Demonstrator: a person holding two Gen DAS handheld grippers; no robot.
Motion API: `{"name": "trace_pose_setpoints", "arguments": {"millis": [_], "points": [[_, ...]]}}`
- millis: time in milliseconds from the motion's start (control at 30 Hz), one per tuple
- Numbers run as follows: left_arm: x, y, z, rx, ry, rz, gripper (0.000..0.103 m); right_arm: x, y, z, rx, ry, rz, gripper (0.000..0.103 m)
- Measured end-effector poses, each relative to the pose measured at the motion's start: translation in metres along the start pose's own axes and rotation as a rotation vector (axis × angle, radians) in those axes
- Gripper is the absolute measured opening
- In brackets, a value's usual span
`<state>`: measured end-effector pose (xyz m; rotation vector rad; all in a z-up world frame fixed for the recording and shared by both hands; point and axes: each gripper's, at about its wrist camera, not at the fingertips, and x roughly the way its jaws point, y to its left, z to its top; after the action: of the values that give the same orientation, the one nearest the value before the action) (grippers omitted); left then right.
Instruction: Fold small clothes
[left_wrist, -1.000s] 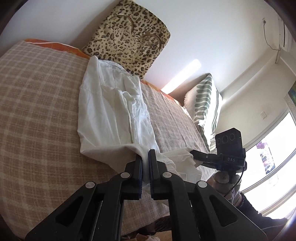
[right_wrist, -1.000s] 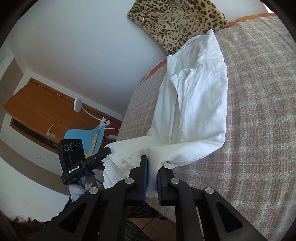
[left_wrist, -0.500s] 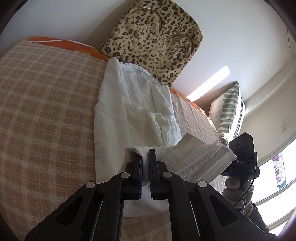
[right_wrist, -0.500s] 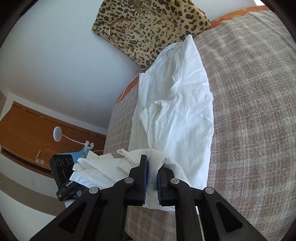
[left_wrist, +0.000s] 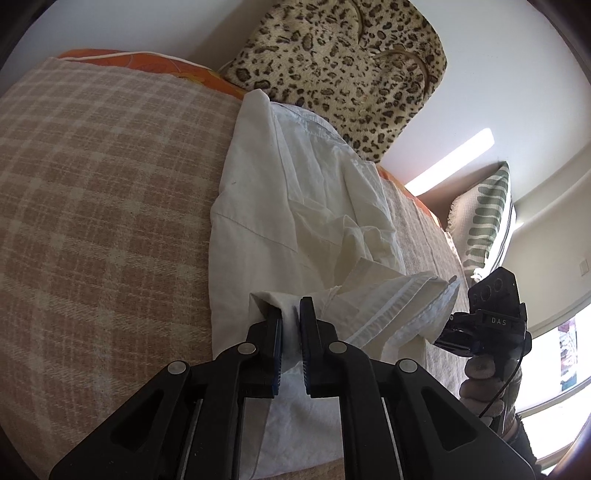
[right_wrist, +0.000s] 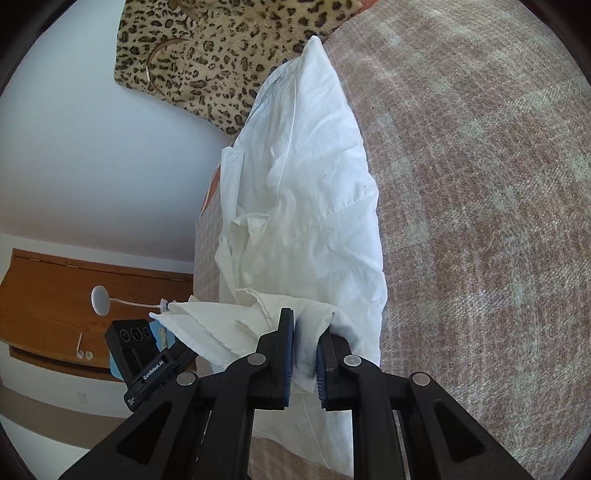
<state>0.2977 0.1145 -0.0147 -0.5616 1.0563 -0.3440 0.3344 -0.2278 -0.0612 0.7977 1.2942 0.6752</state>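
Note:
A white garment lies lengthwise on a plaid blanket, with its near hem doubled back over its body. My left gripper pinches the left corner of that hem; its jaws are starting to open with the cloth still pressed between them. In the right wrist view the same garment runs away from my right gripper. Its jaws are opening, and the right corner sits loosely in the gap. Each gripper also shows in the other's view: the right gripper and the left gripper.
A leopard-print bag leans on the wall at the garment's far end. A green-striped pillow stands at the blanket's right side near a bright window. A wooden cabinet with a white lamp stands left of the plaid blanket.
Both grippers have carried the hem forward and down from beyond the bed's edge over the garment's body. The gap between the right fingers has widened a little.

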Motion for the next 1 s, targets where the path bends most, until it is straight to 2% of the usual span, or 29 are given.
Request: {"name": "trace_pose_setpoints", "arguments": {"millis": [33, 100, 200, 267, 300, 367, 433, 533, 633, 733, 767, 800, 833, 900, 1000], "points": [[-0.005, -0.003, 0.002, 0.007, -0.012, 0.008, 0.009, -0.005, 0.002, -0.001, -0.005, -0.028, 0.003, 0.027], [-0.017, -0.006, 0.007, 0.023, -0.053, 0.007, 0.011, -0.021, 0.010, -0.002, -0.042, -0.092, -0.012, 0.038], [-0.033, -0.011, 0.012, 0.048, -0.098, 0.014, 0.014, -0.044, 0.023, -0.005, -0.103, -0.173, -0.023, 0.038], [-0.042, -0.013, 0.013, 0.061, -0.136, 0.030, 0.033, -0.052, 0.036, -0.009, -0.178, -0.206, -0.055, 0.037], [-0.046, -0.013, 0.013, 0.068, -0.153, 0.036, 0.036, -0.053, 0.043, -0.013, -0.220, -0.214, -0.073, 0.036], [-0.046, -0.012, 0.014, 0.073, -0.146, 0.043, 0.037, -0.049, 0.059, -0.022, -0.311, -0.218, -0.115, 0.035], [-0.049, -0.013, 0.013, 0.094, -0.158, 0.044, 0.037, -0.038, 0.075, -0.032, -0.407, -0.179, -0.153, 0.033], [-0.046, -0.022, 0.005, 0.174, -0.136, 0.026, 0.037, -0.020, 0.092, -0.051, -0.556, -0.133, -0.210, 0.033], [-0.032, -0.027, -0.007, 0.236, -0.089, 0.045, 0.035, 0.004, 0.100, -0.063, -0.665, -0.105, -0.296, 0.032], [-0.023, -0.021, -0.009, 0.212, -0.070, 0.082, 0.035, 0.015, 0.100, -0.064, -0.754, -0.185, -0.503, 0.032], [-0.024, -0.018, -0.008, 0.205, -0.079, 0.101, 0.035, 0.012, 0.098, -0.060, -0.745, -0.218, -0.555, 0.033], [-0.026, -0.015, -0.006, 0.194, -0.093, 0.122, 0.035, 0.007, 0.094, -0.055, -0.720, -0.244, -0.582, 0.040], [-0.027, -0.010, -0.004, 0.176, -0.103, 0.133, 0.035, 0.002, 0.089, -0.048, -0.679, -0.271, -0.601, 0.053], [-0.025, 0.003, 0.000, 0.126, -0.098, 0.143, 0.036, -0.007, 0.078, -0.036, -0.605, -0.295, -0.609, 0.069], [-0.010, 0.017, 0.004, 0.065, -0.045, 0.105, 0.036, -0.008, 0.062, -0.022, -0.525, -0.244, -0.545, 0.068]]}}
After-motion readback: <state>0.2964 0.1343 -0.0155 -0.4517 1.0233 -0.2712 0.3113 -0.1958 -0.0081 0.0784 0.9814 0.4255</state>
